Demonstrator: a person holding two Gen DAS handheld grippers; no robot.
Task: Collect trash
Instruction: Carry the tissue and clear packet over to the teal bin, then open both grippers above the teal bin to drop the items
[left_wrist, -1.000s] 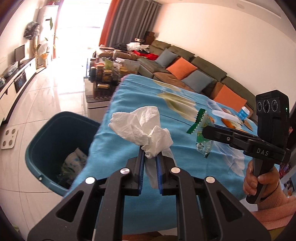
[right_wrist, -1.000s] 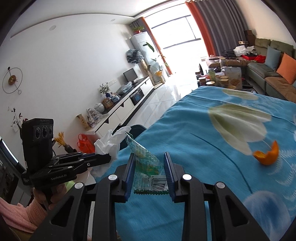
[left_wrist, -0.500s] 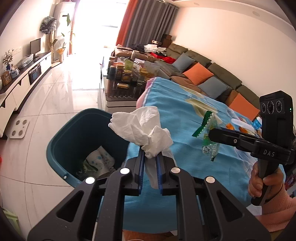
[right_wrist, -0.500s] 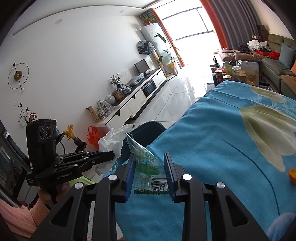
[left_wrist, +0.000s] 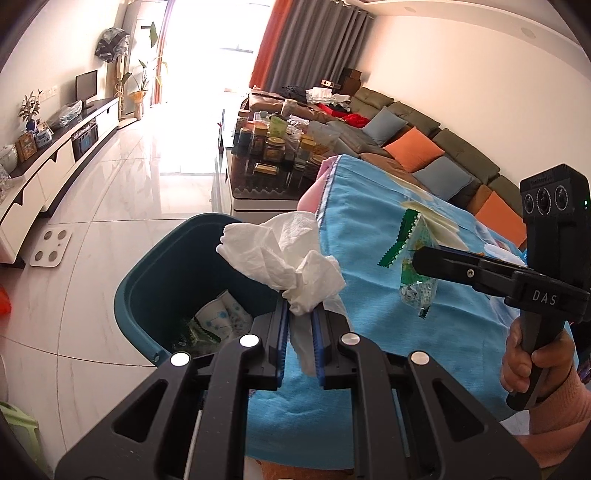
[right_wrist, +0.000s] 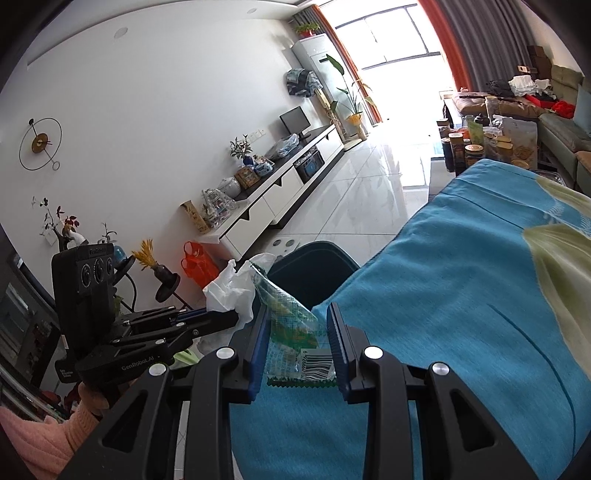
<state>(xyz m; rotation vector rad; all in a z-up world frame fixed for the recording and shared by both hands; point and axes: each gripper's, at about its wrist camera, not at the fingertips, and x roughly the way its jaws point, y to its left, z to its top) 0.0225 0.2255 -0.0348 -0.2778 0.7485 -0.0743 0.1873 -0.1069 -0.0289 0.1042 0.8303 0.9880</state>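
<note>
My left gripper (left_wrist: 300, 312) is shut on a crumpled white tissue (left_wrist: 280, 258), held over the near rim of a dark teal bin (left_wrist: 155, 280) on the floor. The bin holds paper cups and wrappers. My right gripper (right_wrist: 297, 314) is shut on a clear green snack wrapper (right_wrist: 291, 332) with a barcode, above the edge of the blue tablecloth (right_wrist: 461, 295). In the left wrist view that wrapper (left_wrist: 415, 266) hangs from the right gripper (left_wrist: 417, 260) over the cloth (left_wrist: 369, 236). In the right wrist view the tissue (right_wrist: 231, 286) and left gripper (right_wrist: 236, 315) sit just left, before the bin (right_wrist: 314, 266).
A low table crowded with jars (left_wrist: 277, 147) stands beyond the bin. A sofa with orange and blue cushions (left_wrist: 417, 155) runs along the right wall. A white TV cabinet (right_wrist: 280, 184) lines the other wall, and a white scale (left_wrist: 51, 247) lies on the tiled floor.
Both grippers have swung left toward the bin with their loads still held. The bin now lies closer and more beneath the tissue; more of the floor shows and less of the table.
</note>
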